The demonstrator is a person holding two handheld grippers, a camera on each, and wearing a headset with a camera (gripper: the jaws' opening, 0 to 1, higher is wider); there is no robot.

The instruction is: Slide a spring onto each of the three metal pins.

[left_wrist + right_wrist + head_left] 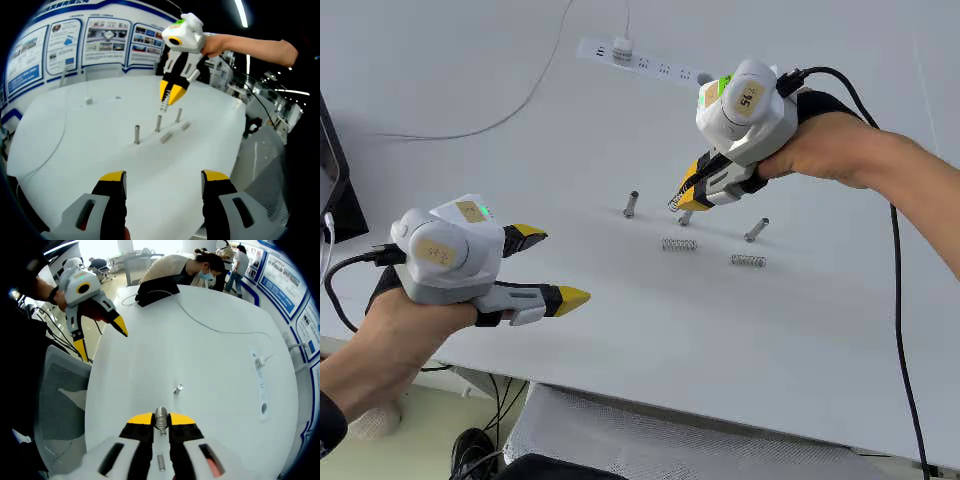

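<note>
Steel spring (165,102) clamped in right gripper (685,198) hovers over middle pin (158,123), may snag if tilted off-axis; left gripper (555,266) jaws apart, empty.

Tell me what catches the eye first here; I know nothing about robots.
The right hand-held gripper stands out first: shut on a spring, it hangs just above the middle pin of three upright on the white table. Two loose springs lie beside the pins, and the left hand-held gripper hovers open at the near left.
</note>
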